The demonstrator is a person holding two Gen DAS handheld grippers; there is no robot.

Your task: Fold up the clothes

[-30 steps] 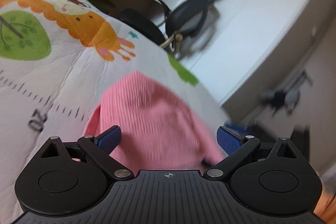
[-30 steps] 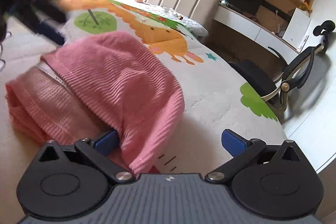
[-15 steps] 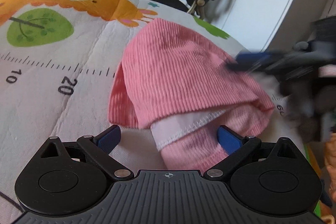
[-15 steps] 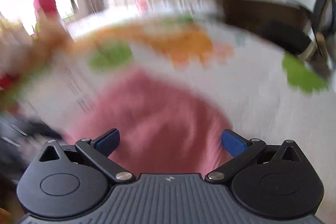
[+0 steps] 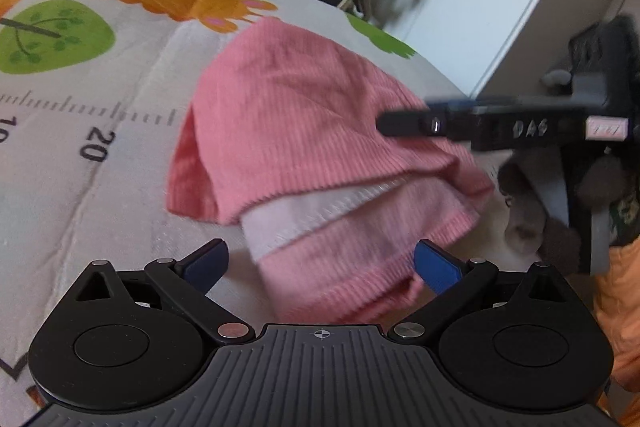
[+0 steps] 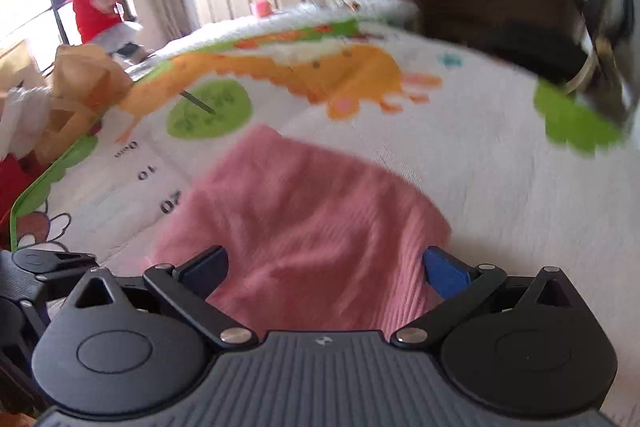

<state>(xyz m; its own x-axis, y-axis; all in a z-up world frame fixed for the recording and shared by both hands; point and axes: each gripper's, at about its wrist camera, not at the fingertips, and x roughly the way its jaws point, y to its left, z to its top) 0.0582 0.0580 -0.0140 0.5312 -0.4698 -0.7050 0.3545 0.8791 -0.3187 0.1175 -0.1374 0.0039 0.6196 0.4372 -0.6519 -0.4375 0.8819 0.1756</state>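
Now the pink ribbed garment (image 5: 304, 131) lies folded into a compact bundle on the printed play mat (image 5: 100, 187), with a pale inner hem showing along the near edge under the top layer. A second ago the left view showed it as a looser mound at the mat's far side, and the right view had one finger tucked under a hanging flap; both cameras now look at it from the near side, which suggests a fold has just been laid over.

The left gripper (image 5: 320, 263) has its fingers spread wide, holding nothing, the bundle's near corner lying between them. The right gripper (image 6: 326, 265) is likewise spread and empty, low over the cloth; in the left view it reaches in from the right, over the garment's right edge, though blur hides whether it touches.

With both released, this fold looks finished. The layers sit unevenly, the hem poking out, so the likely next step is to square the edges or make one more fold. The soft knit could slump if nudged.
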